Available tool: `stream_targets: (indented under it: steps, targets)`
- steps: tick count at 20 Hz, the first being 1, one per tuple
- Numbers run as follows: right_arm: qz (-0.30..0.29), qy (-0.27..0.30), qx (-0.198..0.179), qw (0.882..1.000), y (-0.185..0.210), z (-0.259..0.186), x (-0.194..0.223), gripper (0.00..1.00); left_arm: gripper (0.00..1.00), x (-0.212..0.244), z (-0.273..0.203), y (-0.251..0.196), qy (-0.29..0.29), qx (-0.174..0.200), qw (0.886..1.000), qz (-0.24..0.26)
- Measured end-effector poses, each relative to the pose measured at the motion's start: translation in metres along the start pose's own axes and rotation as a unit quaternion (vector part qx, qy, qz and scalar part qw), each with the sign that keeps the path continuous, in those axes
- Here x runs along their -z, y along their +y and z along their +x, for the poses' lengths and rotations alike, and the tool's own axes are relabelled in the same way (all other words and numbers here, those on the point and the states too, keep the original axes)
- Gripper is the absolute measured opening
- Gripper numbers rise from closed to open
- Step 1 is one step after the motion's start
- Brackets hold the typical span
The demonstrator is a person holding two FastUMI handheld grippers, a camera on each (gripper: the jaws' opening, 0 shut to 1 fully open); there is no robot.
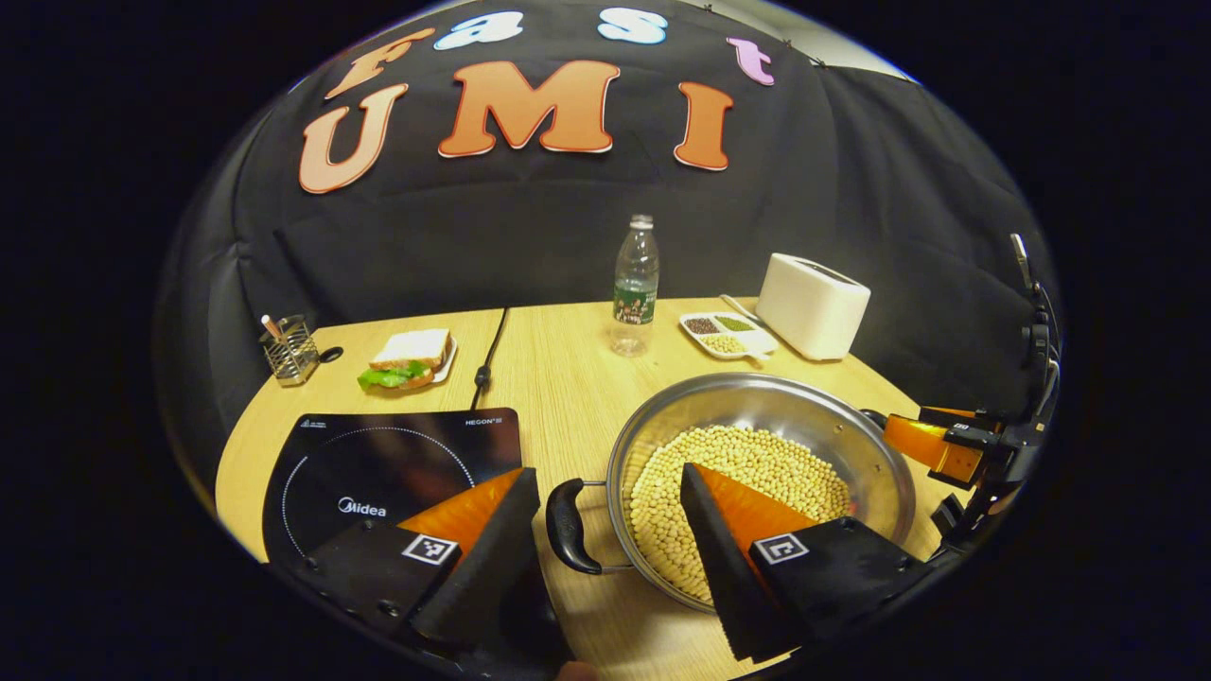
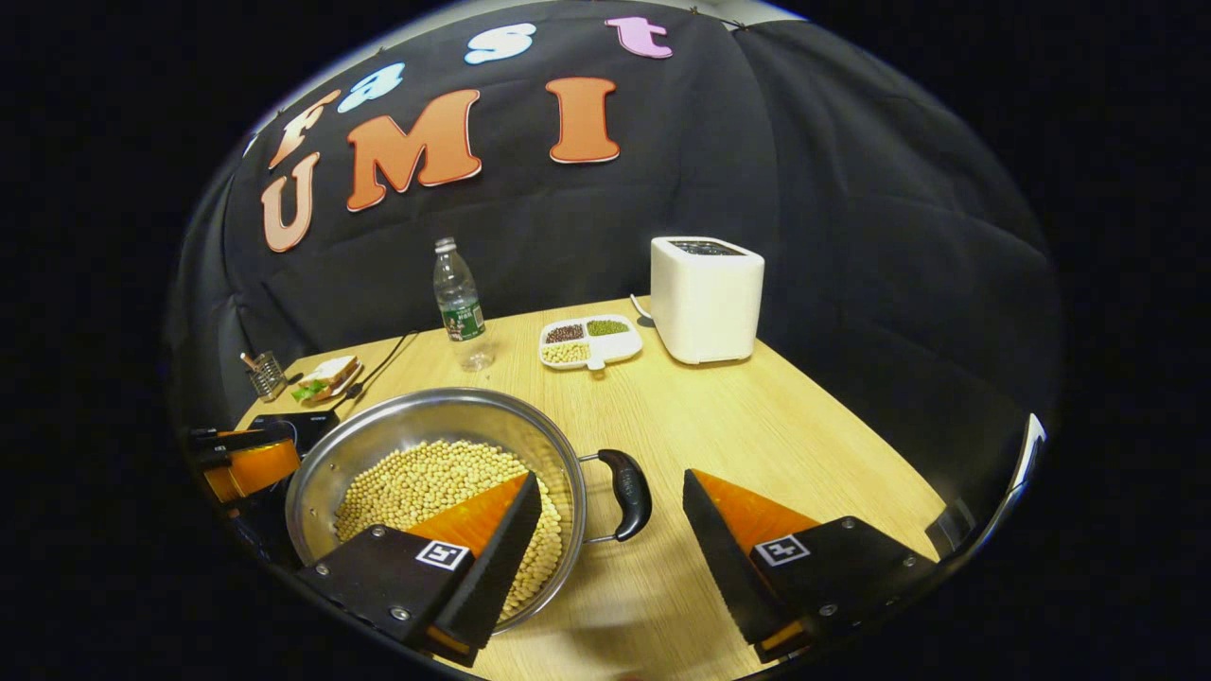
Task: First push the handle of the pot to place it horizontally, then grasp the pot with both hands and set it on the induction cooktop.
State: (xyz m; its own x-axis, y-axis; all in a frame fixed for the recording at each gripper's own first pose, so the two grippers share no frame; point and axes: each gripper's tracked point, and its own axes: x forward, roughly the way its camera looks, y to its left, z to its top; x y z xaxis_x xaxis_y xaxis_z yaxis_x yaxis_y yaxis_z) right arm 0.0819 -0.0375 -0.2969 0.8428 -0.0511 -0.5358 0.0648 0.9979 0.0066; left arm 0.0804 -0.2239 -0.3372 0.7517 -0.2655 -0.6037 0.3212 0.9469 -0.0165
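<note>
Beside the induction cooktop [image 1: 397, 473], bean-filled steel pot [image 1: 766, 445] looks heavy, slick: both grippers [image 1: 610, 530] [image 2: 610, 530] wide open straddling side handles [image 1: 568, 525].

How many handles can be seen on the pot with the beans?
2. One handle is on the side toward the induction cooktop, between the left tongs. The other handle is on the opposite side, between the right tongs.

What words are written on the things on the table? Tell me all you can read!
"Midea": on the black glass induction cooktop, near its ring.
"HEGON": at that cooktop's far right corner; the small mark after it is blurred.
A small logo at the cooktop's far left corner: too small to read.
Clear plastic water bottle: its green label is too blurred to read.
</note>
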Motion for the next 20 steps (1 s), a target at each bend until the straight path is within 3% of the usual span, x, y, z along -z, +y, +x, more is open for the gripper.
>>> stream_targets:
  steps: [8,16,18,20]
  targets:
    - [0.005,0.025,-0.003,1.000,0.004,0.028,0.008,0.94,0.98,0.035,0.030,0.005,0.063,0.006,0.997,-0.033]
    - [0.015,0.051,-0.017,0.998,0.013,0.041,0.019,0.94,0.96,0.033,0.045,0.004,0.062,0.009,0.998,-0.030]
    - [0.014,0.058,-0.007,0.998,0.011,0.051,0.023,0.91,0.90,0.036,0.048,0.011,0.067,-0.008,0.997,-0.026]
    - [0.010,0.056,-0.011,0.998,0.008,0.045,0.021,0.75,0.73,0.034,0.044,0.010,0.068,-0.011,0.997,-0.036]
